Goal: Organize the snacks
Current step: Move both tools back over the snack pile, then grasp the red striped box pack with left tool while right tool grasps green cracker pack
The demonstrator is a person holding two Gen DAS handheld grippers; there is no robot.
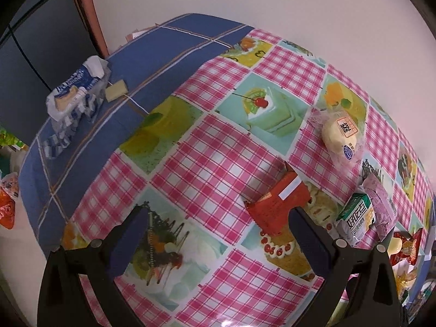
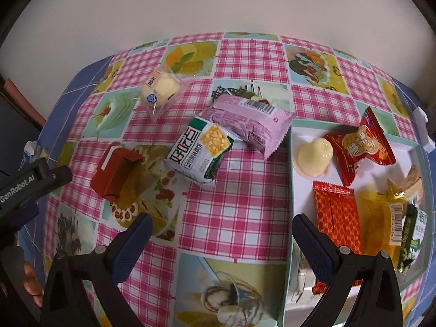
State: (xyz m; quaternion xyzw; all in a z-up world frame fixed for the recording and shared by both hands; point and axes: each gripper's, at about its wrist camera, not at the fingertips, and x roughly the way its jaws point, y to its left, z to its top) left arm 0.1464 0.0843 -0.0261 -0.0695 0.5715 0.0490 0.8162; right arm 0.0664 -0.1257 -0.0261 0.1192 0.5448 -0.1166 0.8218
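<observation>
Checked tablecloth (image 2: pixel 234 215), both hand-held grippers (image 1: pixel 215 218) (image 2: pixel 219 226) spread apart, red packet (image 1: pixel 278 204) loose

Bare tablecloth (image 2: pixel 231 212) lies open ahead of the right gripper (image 2: pixel 220 234), whose jaws stand wide. The tray wall (image 2: pixel 290 190) blocks passage rightward. The green packet (image 2: pixel 200 151) overlaps the purple packet (image 2: pixel 250 125) further ahead. The red wrapper (image 1: pixel 278 207) lies beside the left gripper (image 1: pixel 218 226) finger.

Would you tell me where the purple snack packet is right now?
In the right wrist view, the purple snack packet lies mid-table, overlapping the green-and-white packet and just left of the tray.
</observation>
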